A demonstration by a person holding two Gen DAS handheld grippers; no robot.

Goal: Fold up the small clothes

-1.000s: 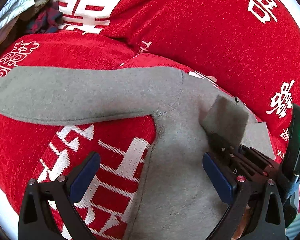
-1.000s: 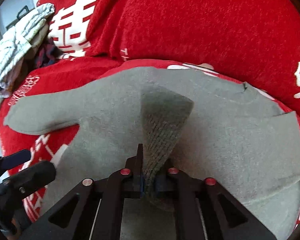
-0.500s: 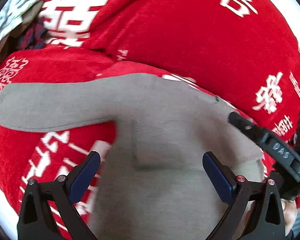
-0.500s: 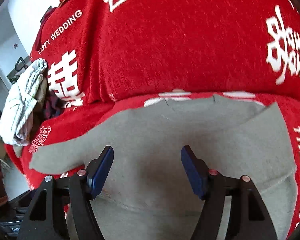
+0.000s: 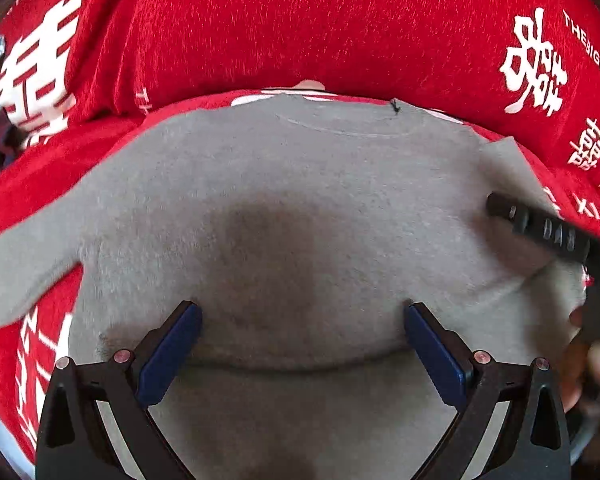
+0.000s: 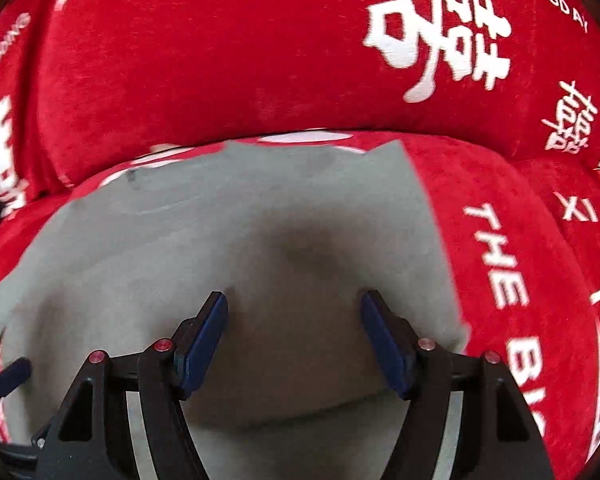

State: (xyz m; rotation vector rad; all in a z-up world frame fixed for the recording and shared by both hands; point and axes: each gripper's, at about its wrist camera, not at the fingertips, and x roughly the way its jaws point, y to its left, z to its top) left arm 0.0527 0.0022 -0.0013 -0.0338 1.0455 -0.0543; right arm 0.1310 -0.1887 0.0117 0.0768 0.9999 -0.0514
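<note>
Right claw has let go of the folded-in sleeve and stands wide over the grey sweater; left claw wide, empty; other sleeve unfolded.

bg: red sofa | white print | daylit

The red cover carries white print: large double-happiness characters on the back cushion, with "THE BIGDAY" curving along its upper right edge in both views. On the seat cushion the right wrist view shows "THE BIG" running down the fabric and "XI" beside it. The black finger of the right gripper bears raised letters reading "DAS".
</note>
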